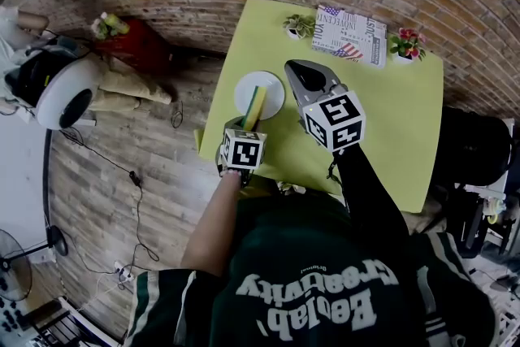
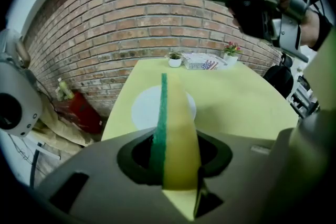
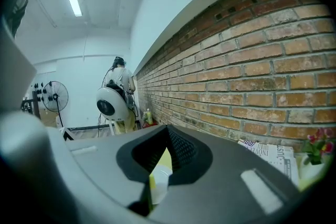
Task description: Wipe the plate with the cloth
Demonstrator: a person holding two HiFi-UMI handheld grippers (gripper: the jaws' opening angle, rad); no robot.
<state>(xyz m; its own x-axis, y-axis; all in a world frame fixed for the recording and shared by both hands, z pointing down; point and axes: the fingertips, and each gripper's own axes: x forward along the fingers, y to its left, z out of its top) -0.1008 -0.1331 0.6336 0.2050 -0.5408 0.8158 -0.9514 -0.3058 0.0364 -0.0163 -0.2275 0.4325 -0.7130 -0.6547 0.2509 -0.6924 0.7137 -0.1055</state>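
The person's dark green shirt (image 1: 325, 288) with pale lettering fills the bottom of the head view, and both forearms reach out from it. The left gripper (image 1: 249, 126) has its jaws clamped on a sponge (image 2: 176, 134), a slab of soft yellow foam with a coarse green scouring layer on one face, standing on edge. Just ahead of those jaws lies a round white plate (image 1: 275, 93) on the matte lime-green tabletop (image 1: 390, 110). The sponge hides the plate's middle, and I cannot tell whether the two touch. The right gripper (image 1: 296, 73) hangs above the tabletop beside the plate, its ribbed jaws drawn together on nothing. A brick wall (image 2: 157, 23) rises beyond.
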